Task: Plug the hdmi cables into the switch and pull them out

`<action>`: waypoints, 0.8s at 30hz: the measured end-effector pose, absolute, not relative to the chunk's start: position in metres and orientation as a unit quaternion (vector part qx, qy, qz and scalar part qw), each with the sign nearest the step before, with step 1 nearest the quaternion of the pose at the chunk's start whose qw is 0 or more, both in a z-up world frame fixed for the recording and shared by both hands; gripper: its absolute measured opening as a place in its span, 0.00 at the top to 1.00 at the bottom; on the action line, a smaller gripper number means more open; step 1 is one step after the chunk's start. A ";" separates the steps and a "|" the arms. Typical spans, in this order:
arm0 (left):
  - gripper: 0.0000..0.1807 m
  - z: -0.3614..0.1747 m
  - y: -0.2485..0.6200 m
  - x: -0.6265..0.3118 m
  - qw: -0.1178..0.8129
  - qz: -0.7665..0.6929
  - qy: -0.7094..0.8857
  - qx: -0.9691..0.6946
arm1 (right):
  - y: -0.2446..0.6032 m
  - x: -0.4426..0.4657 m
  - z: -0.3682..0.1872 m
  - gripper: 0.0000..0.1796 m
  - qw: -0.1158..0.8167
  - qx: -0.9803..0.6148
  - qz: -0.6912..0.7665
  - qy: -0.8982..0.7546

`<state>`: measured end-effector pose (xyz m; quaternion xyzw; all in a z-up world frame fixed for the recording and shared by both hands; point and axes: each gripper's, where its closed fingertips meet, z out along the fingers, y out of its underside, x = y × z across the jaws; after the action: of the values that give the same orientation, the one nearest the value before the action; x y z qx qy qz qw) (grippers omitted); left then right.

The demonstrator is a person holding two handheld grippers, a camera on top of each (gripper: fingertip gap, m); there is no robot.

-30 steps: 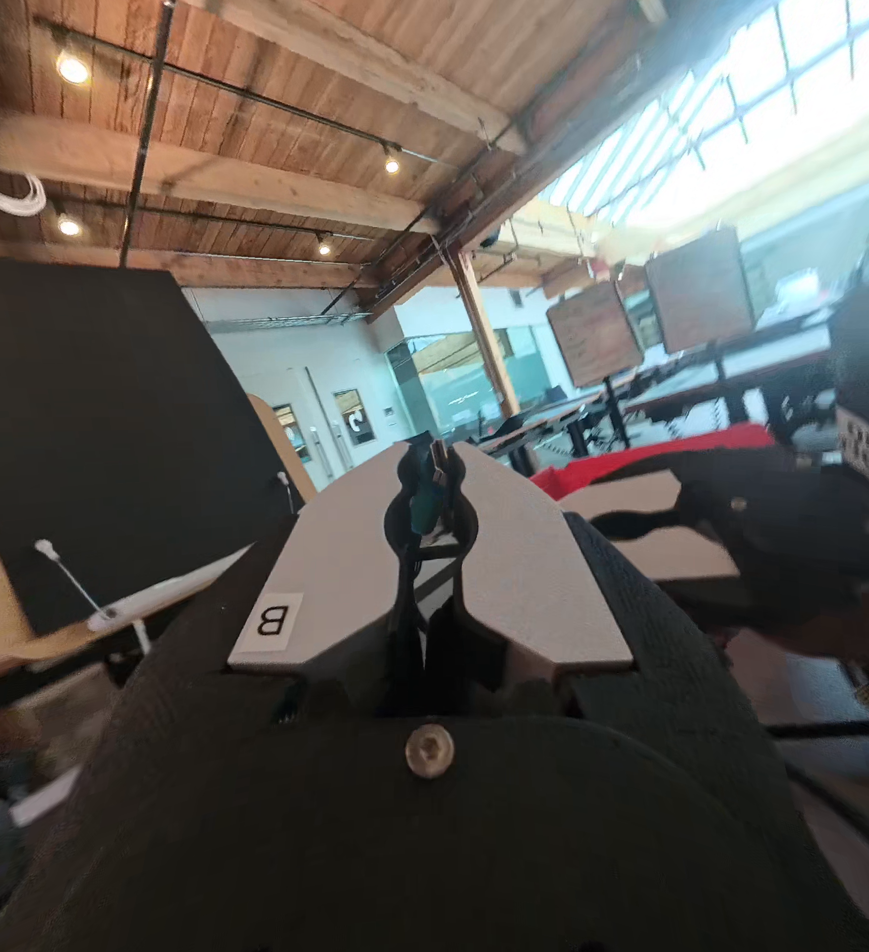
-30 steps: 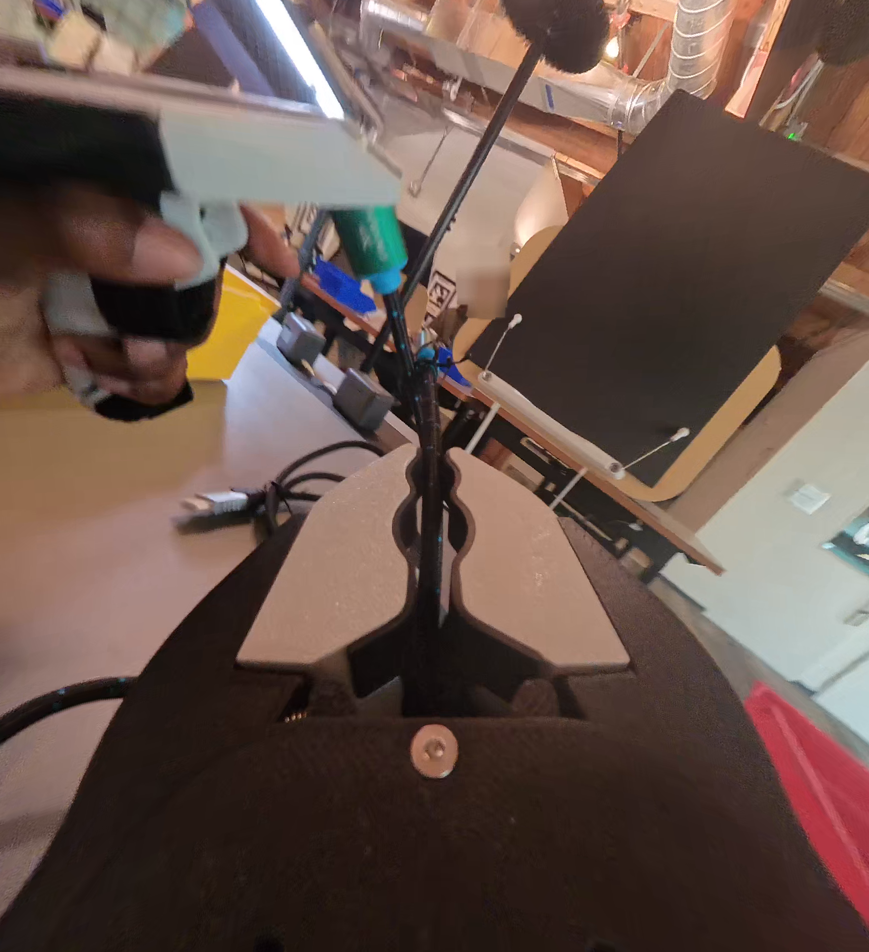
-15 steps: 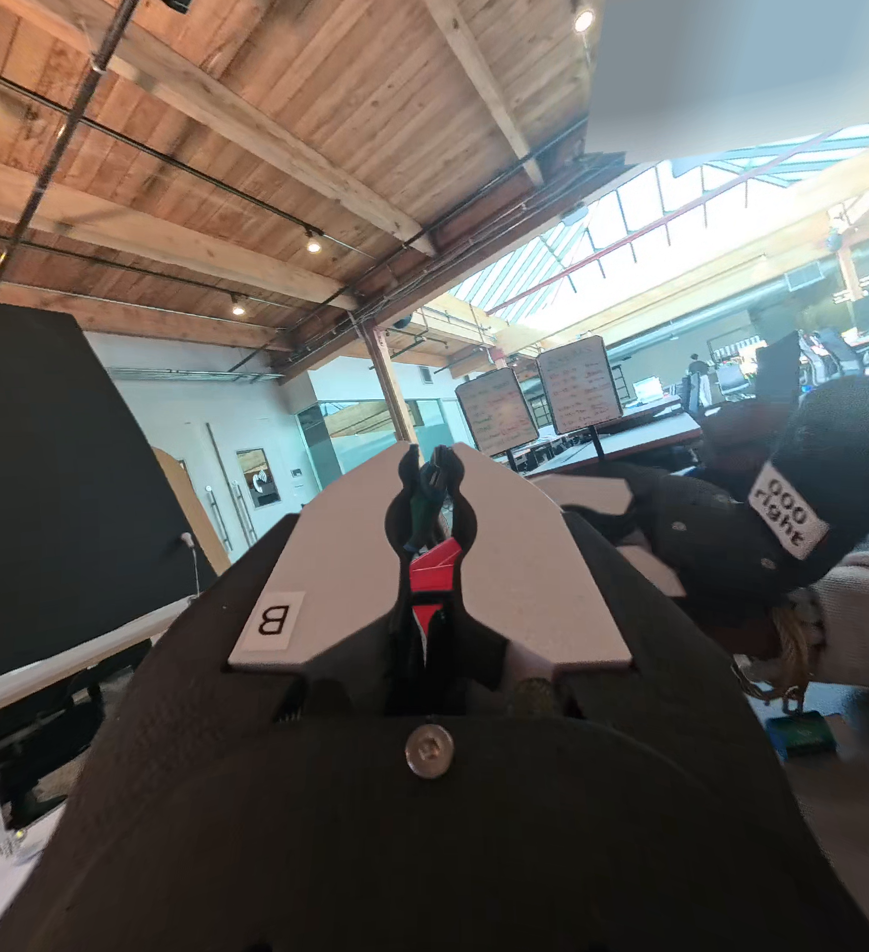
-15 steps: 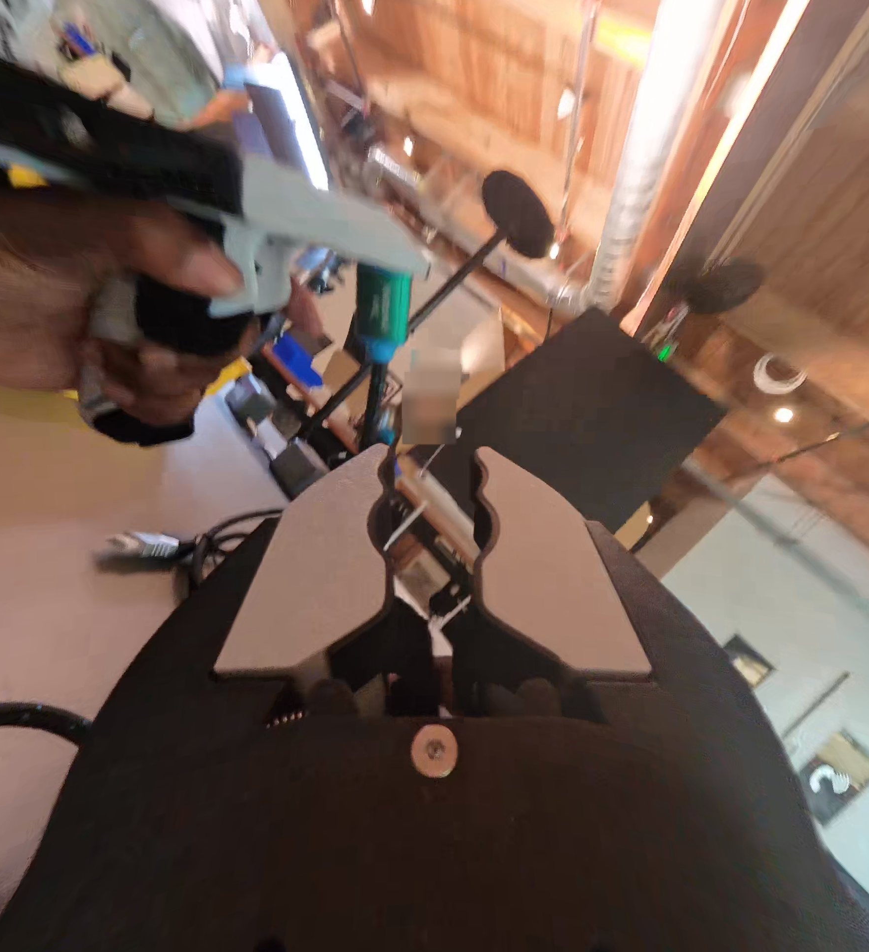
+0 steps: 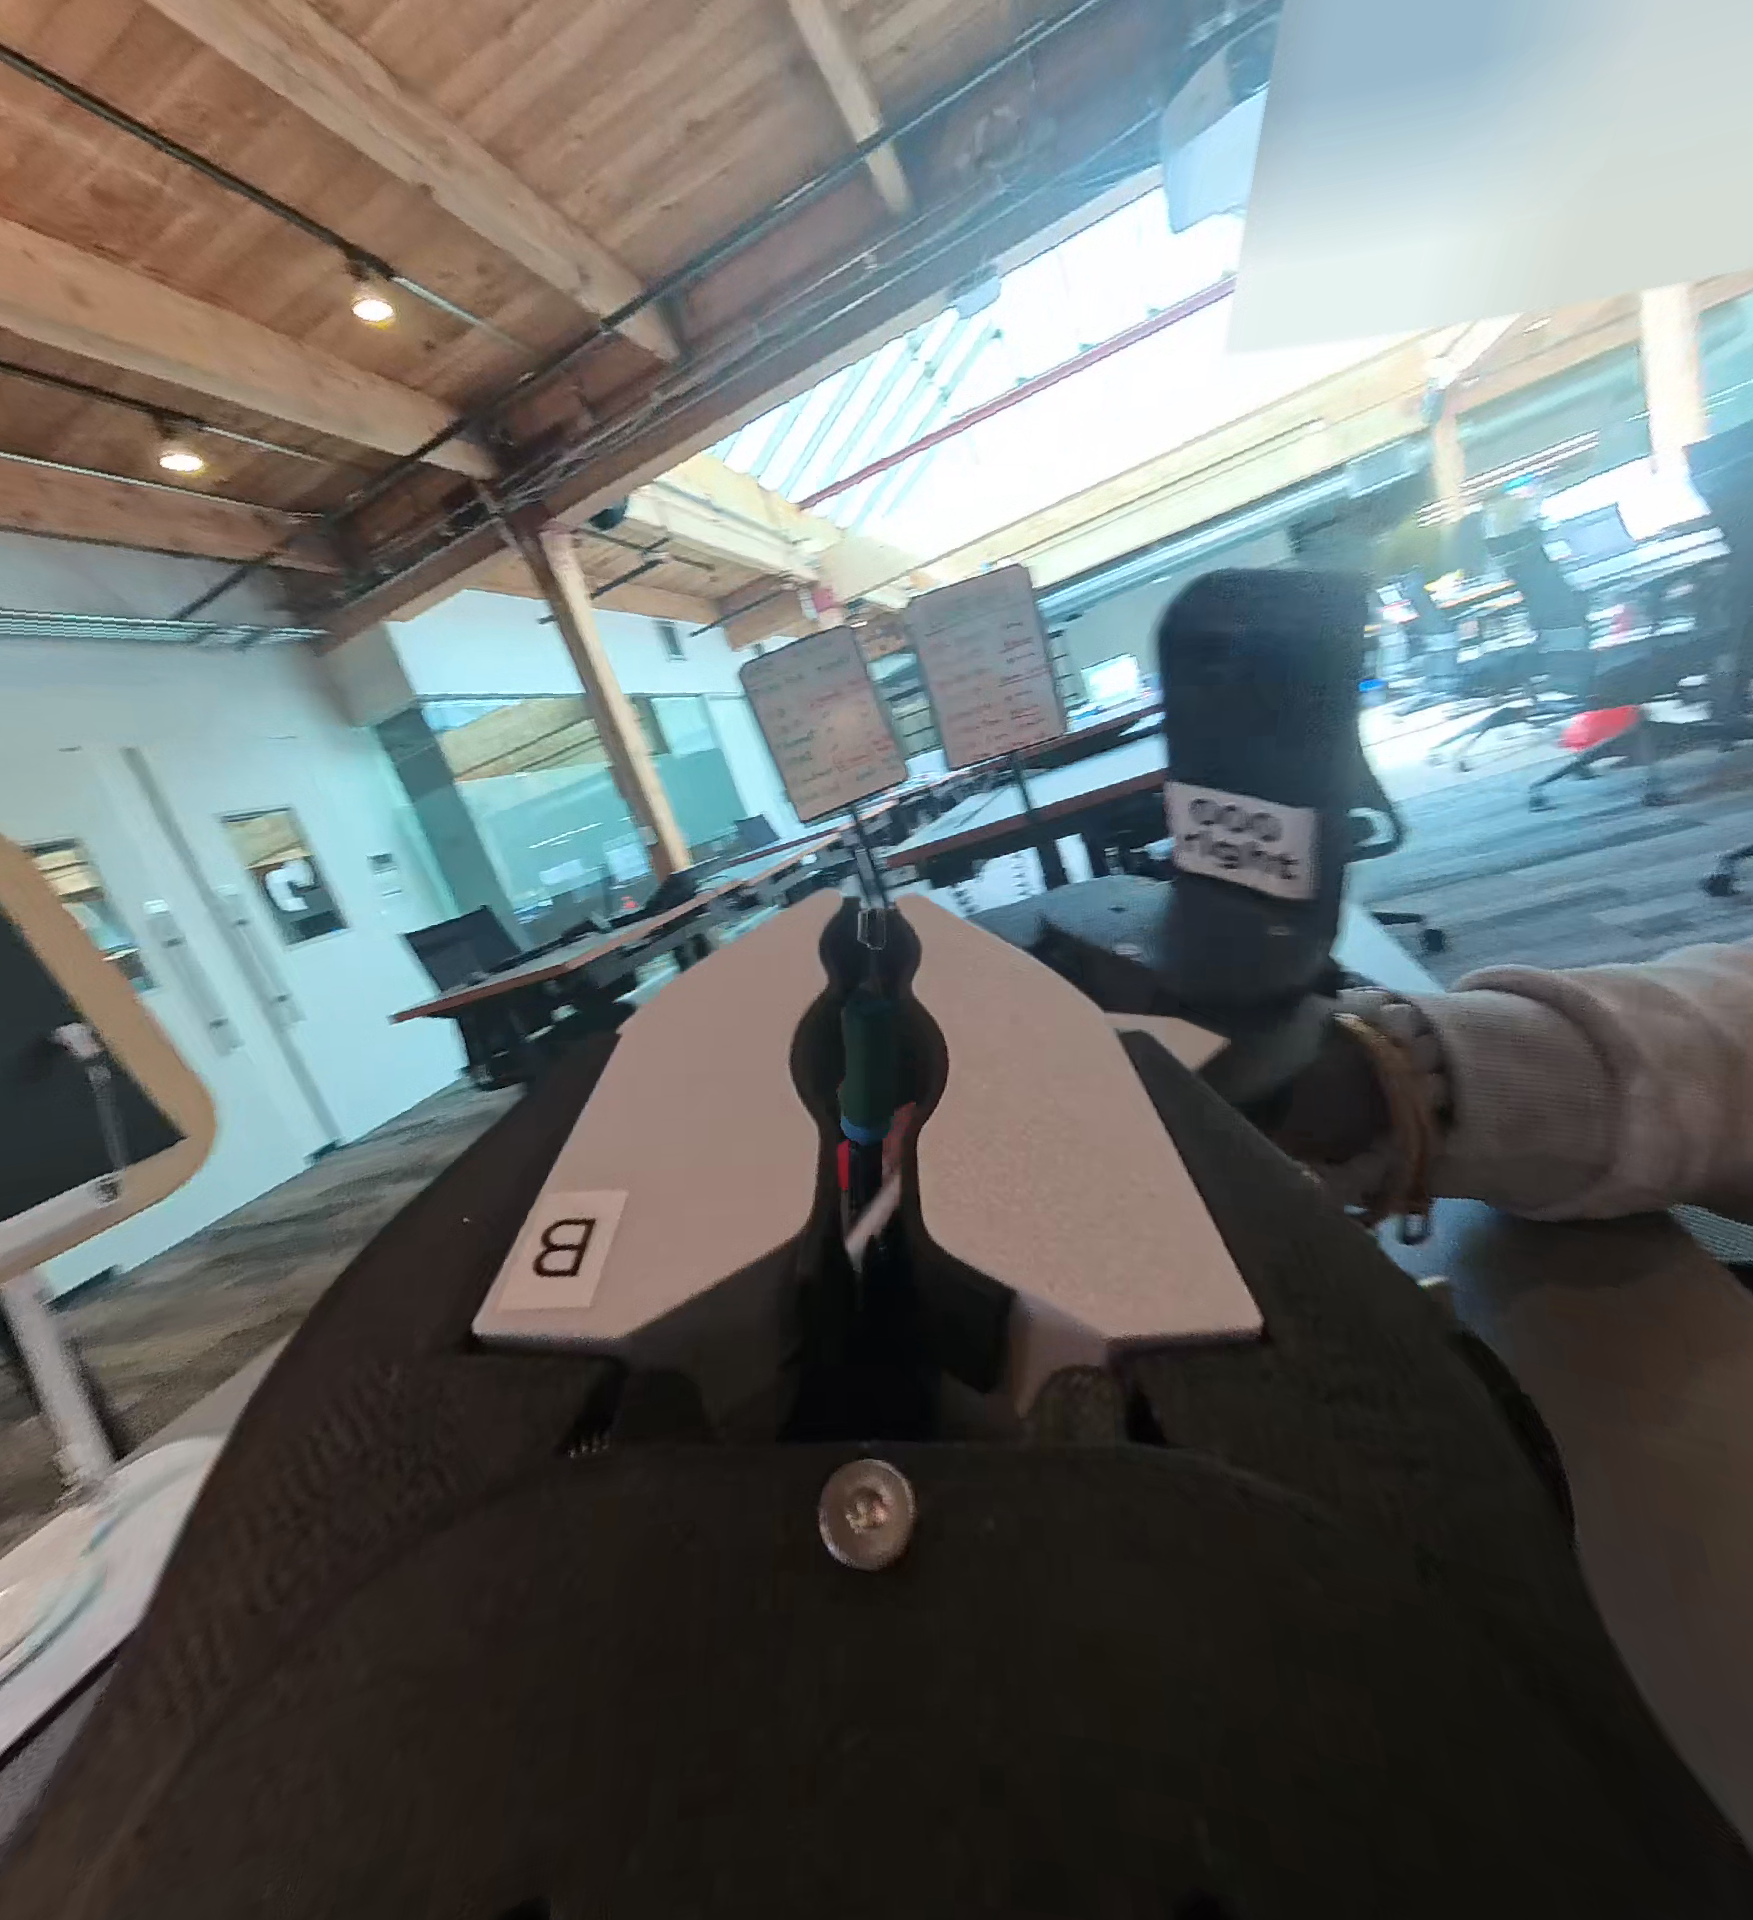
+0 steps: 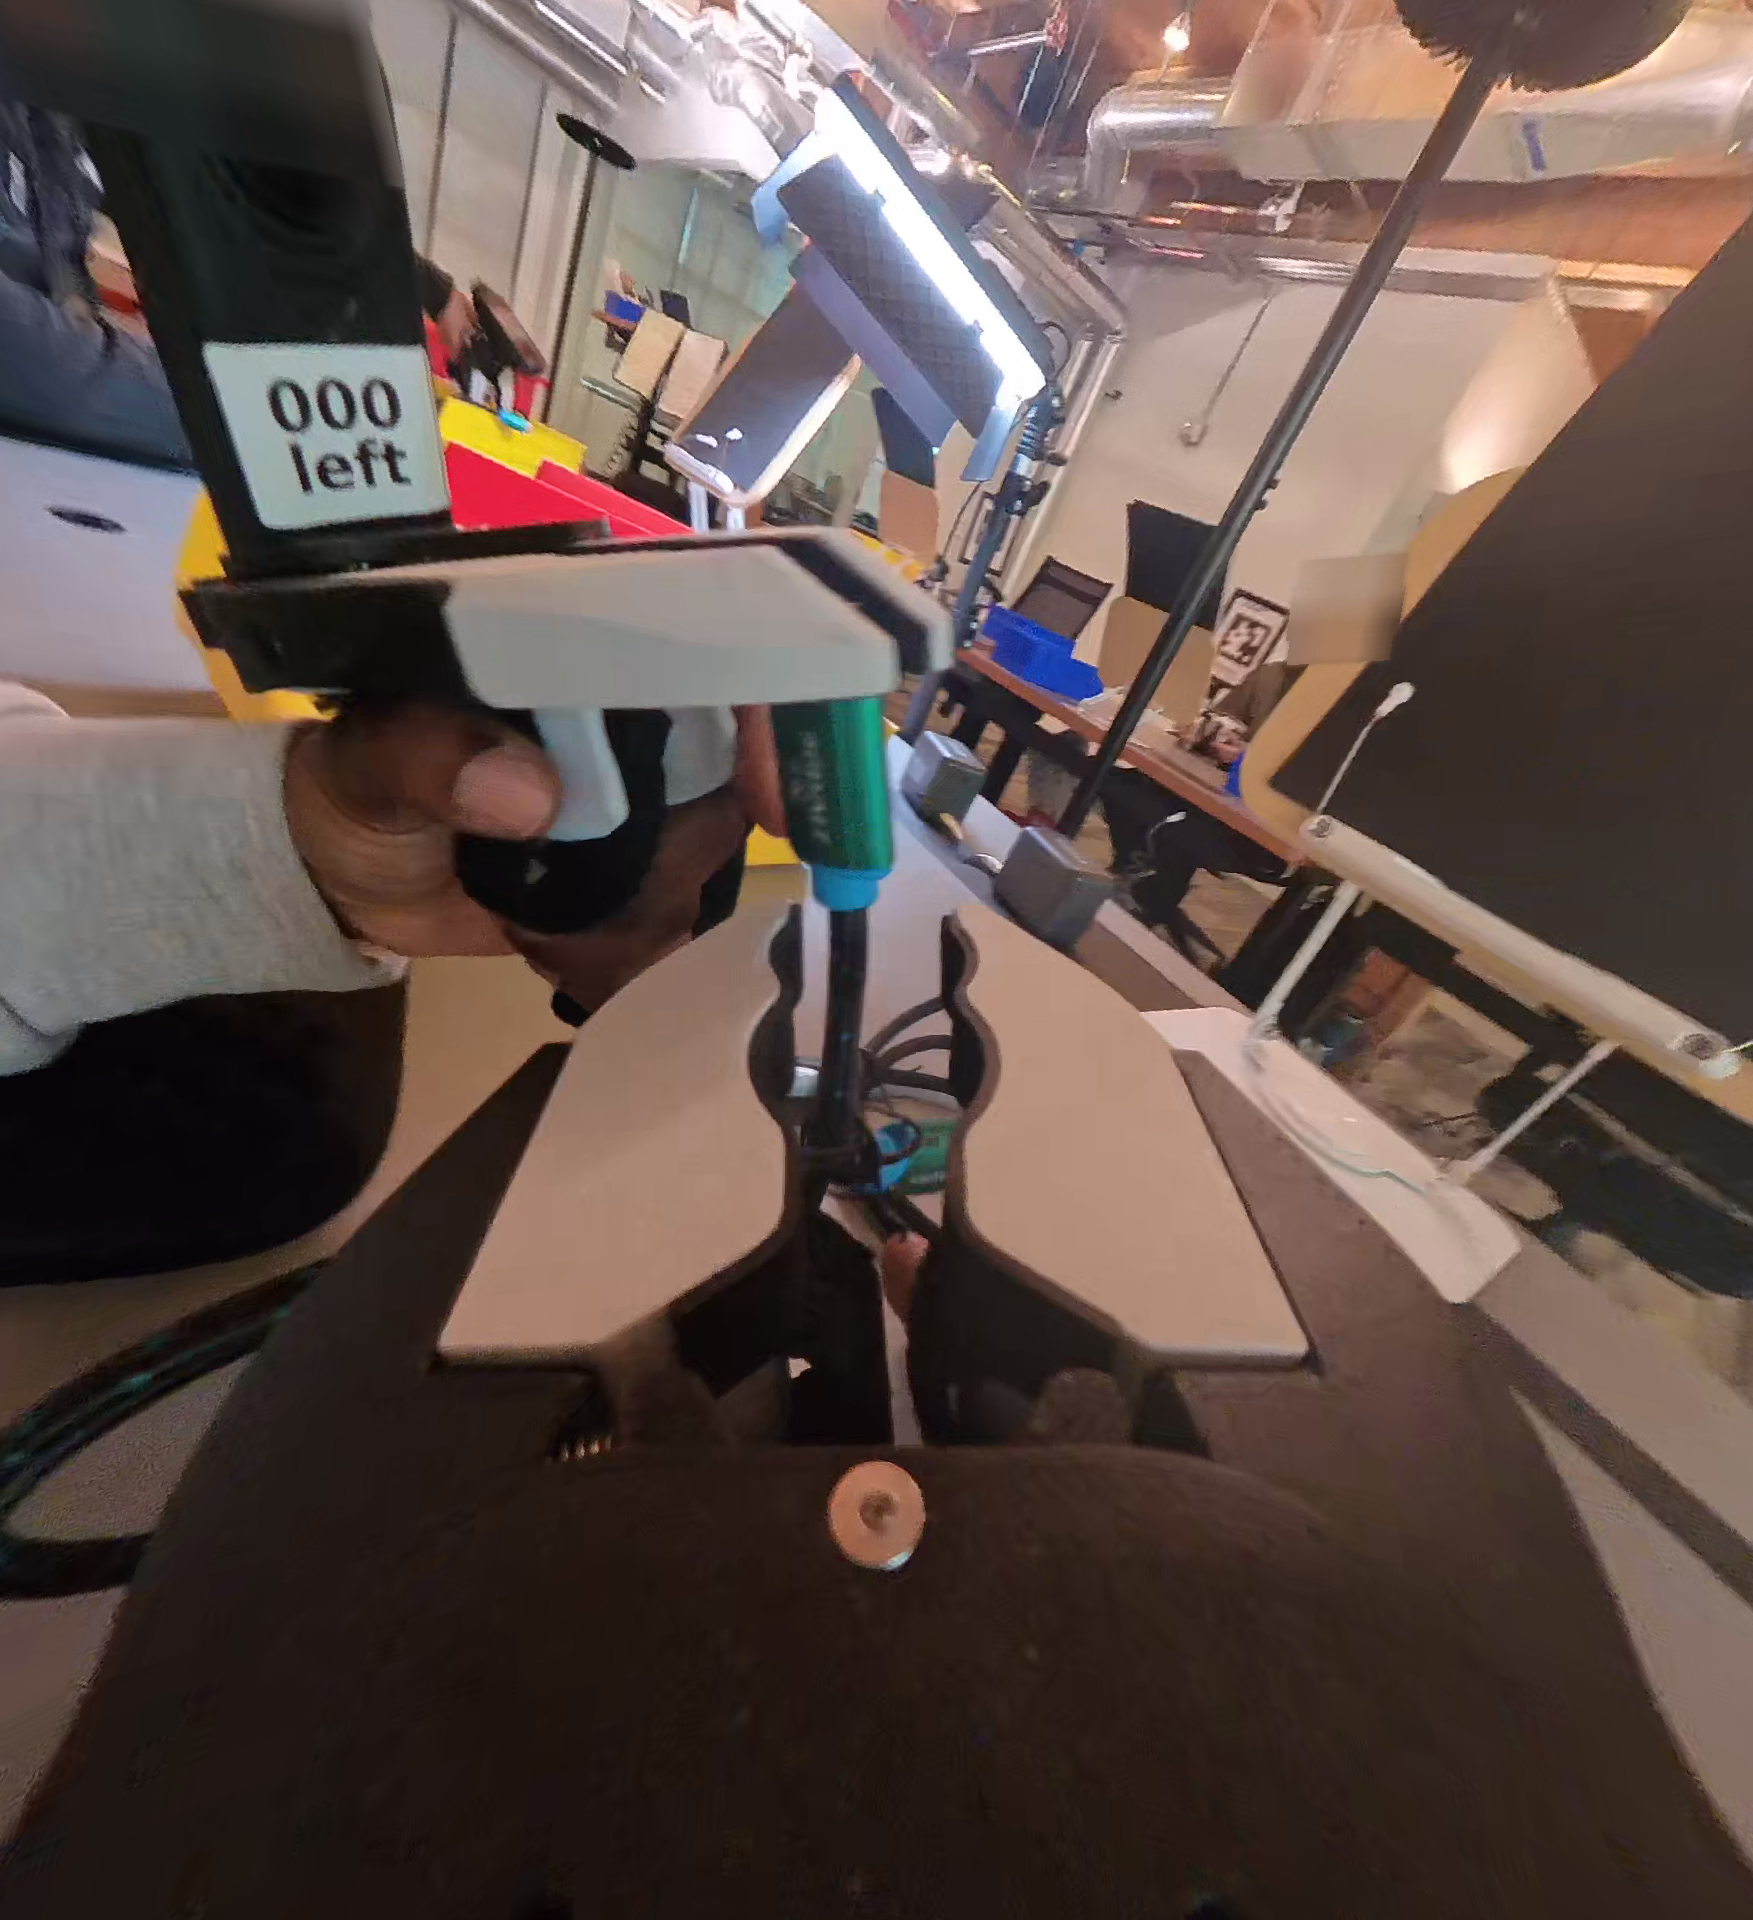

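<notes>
Since half a second ago the left gripper has swung level, and the right gripper has dropped so the black cable runs between its fingers again. At the left of the right wrist view, a hand holds the left gripper, whose fingers are pinched on the green HDMI plug, raised above the grey table. The cable hangs from the plug down through the right gripper, whose fingers stand spread, not touching it. Behind, on the table, lie looped cables. No switch shows.
</notes>
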<state>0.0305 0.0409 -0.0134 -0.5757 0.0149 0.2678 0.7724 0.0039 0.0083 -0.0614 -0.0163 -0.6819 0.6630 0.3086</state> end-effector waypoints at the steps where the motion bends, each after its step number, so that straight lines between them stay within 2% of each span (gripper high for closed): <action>1: 0.98 -0.014 0.043 0.035 0.778 0.249 0.025 -0.577 | 0.008 0.006 -0.061 0.91 0.288 -0.015 0.669 -0.685; 2: 0.98 -0.013 0.044 0.038 0.782 0.237 0.027 -0.576 | 0.007 0.012 -0.063 0.96 0.261 -0.003 0.673 -0.692; 5: 0.98 -0.016 0.044 0.038 0.783 0.223 0.027 -0.580 | 0.008 0.015 -0.066 0.97 0.243 0.008 0.664 -0.707; 7: 0.92 -0.015 0.043 0.036 0.789 0.211 0.011 -0.577 | 0.009 0.015 -0.065 0.96 0.238 0.005 0.670 -0.703; 11: 0.87 -0.027 0.045 0.033 0.770 0.178 0.001 -0.612 | 0.010 0.018 -0.059 0.96 0.223 0.000 0.691 -0.688; 13: 0.93 -0.029 0.048 0.037 0.769 0.165 0.010 -0.617 | 0.010 0.020 -0.058 0.96 0.209 0.000 0.697 -0.686; 16: 0.94 -0.029 0.047 0.037 0.766 0.177 0.018 -0.618 | 0.008 0.024 -0.059 0.96 0.180 -0.002 0.705 -0.686; 24: 0.94 -0.011 0.028 0.039 0.798 0.163 0.015 -0.580 | -0.001 0.043 -0.089 0.96 -0.070 -0.053 0.660 -0.746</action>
<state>0.0394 0.0283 -0.0113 -0.5799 0.0153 0.1629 0.7981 0.0429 -0.0007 -0.0889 -0.0526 -0.7463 0.6598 -0.0703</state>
